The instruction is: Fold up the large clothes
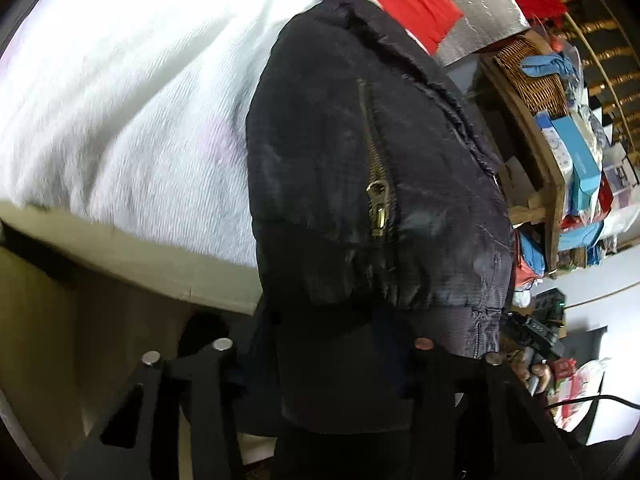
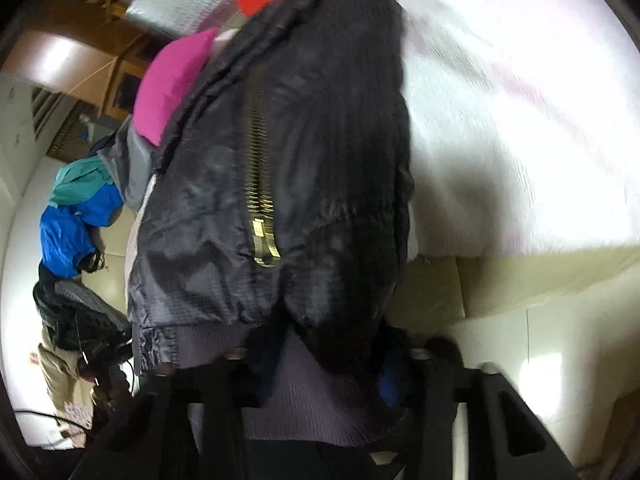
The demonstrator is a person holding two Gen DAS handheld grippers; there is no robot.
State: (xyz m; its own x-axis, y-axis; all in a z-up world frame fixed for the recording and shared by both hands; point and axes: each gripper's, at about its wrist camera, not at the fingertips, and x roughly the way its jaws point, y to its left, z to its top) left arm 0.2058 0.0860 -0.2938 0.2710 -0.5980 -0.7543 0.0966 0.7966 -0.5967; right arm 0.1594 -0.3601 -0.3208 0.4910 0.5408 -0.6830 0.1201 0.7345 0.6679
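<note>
Both grippers are clenched on the same black jacket (image 1: 360, 184), each one at the ribbed hem. In the left wrist view the left gripper (image 1: 320, 384) has the dark knit band between its fingers, and the cloth fills the gap. In the right wrist view the right gripper (image 2: 320, 392) bites the purple-grey rib of the hem in the same way.

The jacket lies with its upper part on a bed covered by a white blanket (image 1: 120, 112), while the hem end hangs out over the edge of the bed toward the grippers. A brass zipper (image 1: 378, 196) runs up the panel in each view. Beside it, at the far end, there are a pink cloth (image 2: 176, 80) and a red cloth (image 1: 416, 4). A cluttered wooden shelf (image 1: 536, 184) stands behind.

I judge the jacket to be soft, padded and rather bulky, with a smooth shell that may slip between hard fingers. The knit hem is thicker and rougher, so it is the better place to hold. The padding will probably spring back after a fold, so the fold needs pressing flat. The zipper pull is stiff and should not be pinched.
</note>
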